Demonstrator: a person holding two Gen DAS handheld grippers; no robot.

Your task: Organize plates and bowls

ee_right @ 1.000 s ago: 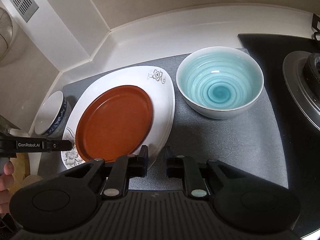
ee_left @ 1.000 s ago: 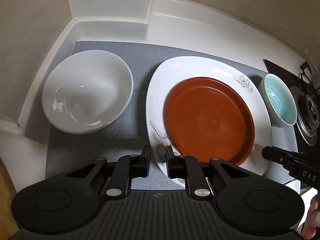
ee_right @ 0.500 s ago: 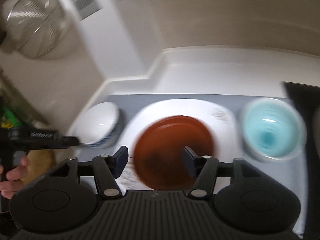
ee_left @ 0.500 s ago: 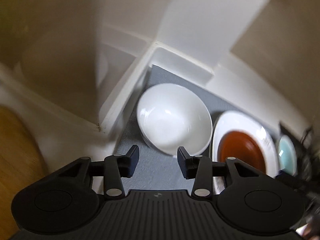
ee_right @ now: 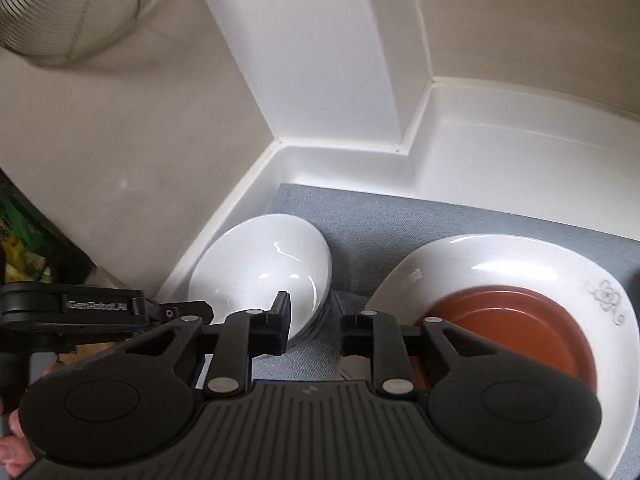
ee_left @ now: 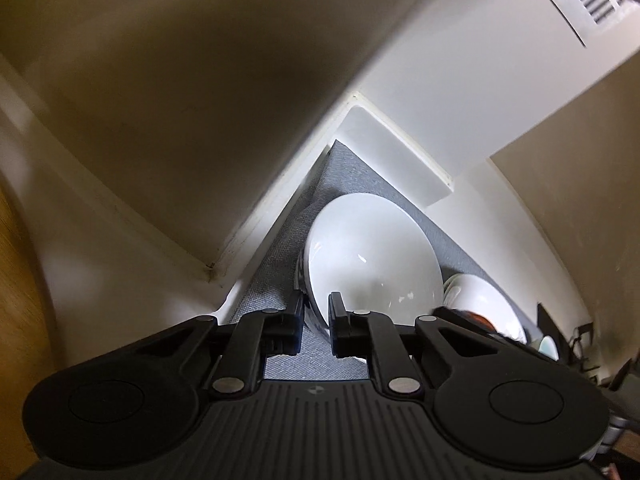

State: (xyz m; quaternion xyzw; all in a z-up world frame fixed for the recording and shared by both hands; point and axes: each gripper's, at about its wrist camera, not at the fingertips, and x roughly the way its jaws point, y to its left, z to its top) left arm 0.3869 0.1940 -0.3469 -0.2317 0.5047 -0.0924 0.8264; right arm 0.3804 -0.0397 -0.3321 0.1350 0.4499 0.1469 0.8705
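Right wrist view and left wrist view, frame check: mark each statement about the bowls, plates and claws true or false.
1. The left claw is shut on the white bowl's rim. True.
2. The right claw grips the red-brown plate. False: it is open and holds nothing.
3. The red-brown plate lies on the white floral plate. True.
4. The white bowl is stacked on the red-brown plate. False: it is tilted over the grey mat, apart from both plates.

Showing up are two bowls, one white bowl [ee_right: 264, 264] and one teal bowl [ee_left: 547, 347] (barely visible), two plates, white plate [ee_right: 520, 264] and red plate [ee_right: 520, 320], and one mat [ee_right: 400, 216].
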